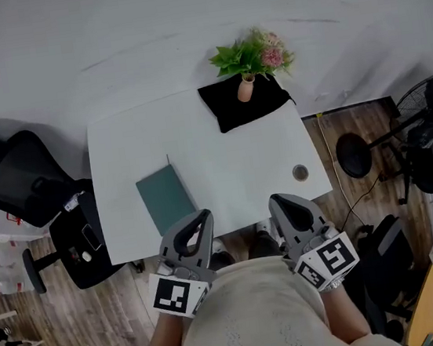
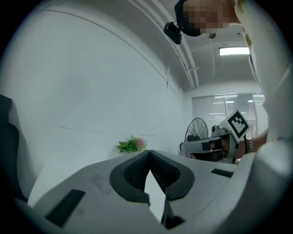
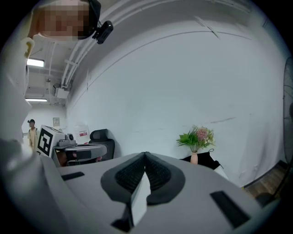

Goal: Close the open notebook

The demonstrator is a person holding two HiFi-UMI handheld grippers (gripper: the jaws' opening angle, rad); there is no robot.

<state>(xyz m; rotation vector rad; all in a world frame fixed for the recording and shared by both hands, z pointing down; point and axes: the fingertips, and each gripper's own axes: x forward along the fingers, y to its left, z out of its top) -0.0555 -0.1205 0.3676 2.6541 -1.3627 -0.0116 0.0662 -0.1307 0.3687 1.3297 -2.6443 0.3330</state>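
Notebook point(image 1: 166, 198) near left gripper point(image 1: 202, 216), fingers point(image 2: 132, 171) together

White desk point(image 1: 214, 153) is standing directly ahead of the left gripper point(image 1: 198, 224) and the right gripper point(image 1: 286, 205), its far edge lying close to a plain white wall point(image 1: 104, 40). Wood-plank floor point(image 1: 54, 324) is showing on both sides of the desk. Black office chair point(image 1: 20, 182) is sitting out to the left of the left gripper, just beside the desk. Black pedestal fan point(image 1: 430, 112) is standing well to the right of the right gripper, a round black stool point(image 1: 354, 155) nearer in. In the left gripper view, a ceiling strip light point(image 2: 234, 51) is glowing up and to the right, slatted window blinds point(image 2: 219, 112) hanging below it
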